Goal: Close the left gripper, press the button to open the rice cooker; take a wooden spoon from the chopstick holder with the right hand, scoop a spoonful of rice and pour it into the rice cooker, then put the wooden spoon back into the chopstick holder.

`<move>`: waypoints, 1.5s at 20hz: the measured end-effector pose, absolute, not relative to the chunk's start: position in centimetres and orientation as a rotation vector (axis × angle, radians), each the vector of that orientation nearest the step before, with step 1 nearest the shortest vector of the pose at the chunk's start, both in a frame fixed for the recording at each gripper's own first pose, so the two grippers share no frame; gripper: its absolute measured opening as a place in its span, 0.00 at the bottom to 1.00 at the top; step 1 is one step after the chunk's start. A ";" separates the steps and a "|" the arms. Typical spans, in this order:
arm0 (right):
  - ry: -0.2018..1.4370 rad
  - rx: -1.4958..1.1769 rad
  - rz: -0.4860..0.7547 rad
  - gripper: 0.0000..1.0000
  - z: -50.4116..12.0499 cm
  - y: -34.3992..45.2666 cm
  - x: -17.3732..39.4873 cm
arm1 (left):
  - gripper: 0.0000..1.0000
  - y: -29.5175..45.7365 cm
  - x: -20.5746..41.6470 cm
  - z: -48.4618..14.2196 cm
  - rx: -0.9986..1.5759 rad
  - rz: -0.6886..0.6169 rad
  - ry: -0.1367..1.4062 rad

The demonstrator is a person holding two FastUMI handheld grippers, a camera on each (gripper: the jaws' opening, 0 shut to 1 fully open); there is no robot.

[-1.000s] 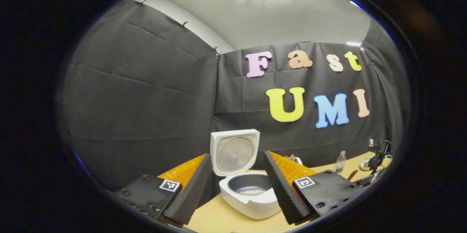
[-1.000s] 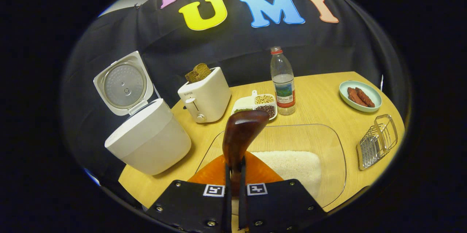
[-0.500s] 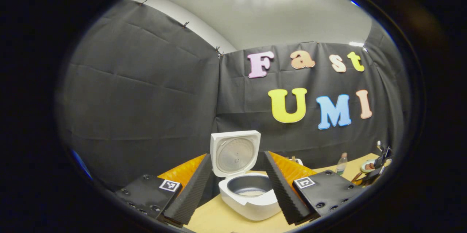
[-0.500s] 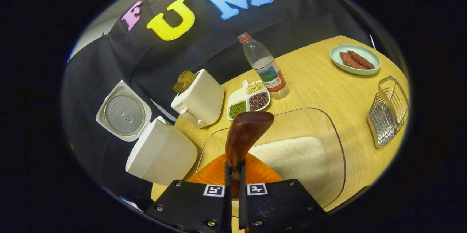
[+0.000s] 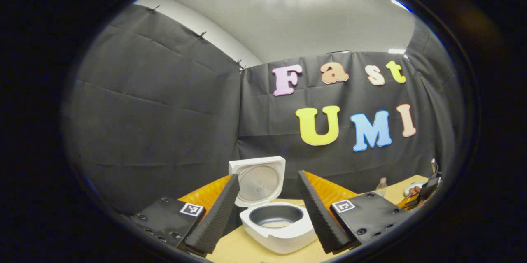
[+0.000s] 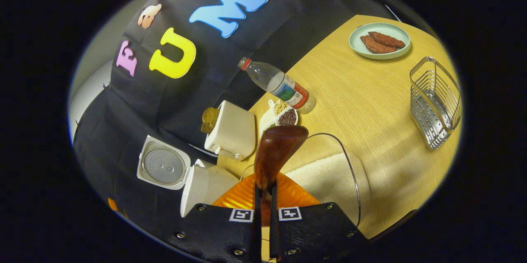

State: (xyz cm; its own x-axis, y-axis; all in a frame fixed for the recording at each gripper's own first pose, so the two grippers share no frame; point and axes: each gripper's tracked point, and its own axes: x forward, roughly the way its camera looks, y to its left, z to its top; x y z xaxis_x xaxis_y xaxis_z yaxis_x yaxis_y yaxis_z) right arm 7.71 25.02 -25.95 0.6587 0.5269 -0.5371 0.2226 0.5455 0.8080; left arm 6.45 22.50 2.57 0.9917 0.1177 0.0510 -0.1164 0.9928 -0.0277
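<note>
Right gripper view — hand-held gripper pinches glossy wooden spoon.

The right gripper has rolled over to one side with the dark brown wooden spoon, so the tan wooden table now looks much more tipped. The white rice cooker sits a little lower in the left gripper view.
</note>
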 end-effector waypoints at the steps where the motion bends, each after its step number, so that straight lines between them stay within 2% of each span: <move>1: 0.855 1.031 0.218 0.08 -25.3 25.0 7.9 | 0.98 22.3 6.5 2.6 -0.029 0.112 -0.051; 7: 0.812 1.241 0.273 0.08 -20.5 26.3 9.4 | 0.98 22.6 5.9 1.6 -0.049 0.115 -0.038; 11: 0.777 1.284 0.326 0.07 -17.4 28.4 10.1 | 0.98 24.4 5.3 1.1 -0.039 0.127 -0.025; 20: 0.736 1.276 0.459 0.07 -12.0 35.9 11.7 | 0.97 29.3 2.8 -0.6 -0.049 0.192 -0.015; 25: 0.717 1.235 0.490 0.07 -11.1 39.9 12.8 | 0.97 31.8 1.8 -2.6 -0.060 0.228 0.017; 26: 0.710 1.222 0.498 0.07 -10.9 40.8 13.2 | 1.00 32.4 1.4 -2.7 -0.060 0.234 0.021; 27: 0.706 1.210 0.508 0.07 -10.7 41.7 13.5 | 0.97 33.1 1.2 -2.9 -0.059 0.240 0.026; 28: 0.702 1.195 0.519 0.07 -10.5 42.6 13.5 | 1.00 33.8 1.1 -3.0 -0.058 0.250 0.030; 30: 0.692 1.164 0.532 0.07 -10.5 44.5 14.0 | 0.97 35.2 0.7 -3.2 -0.058 0.270 0.033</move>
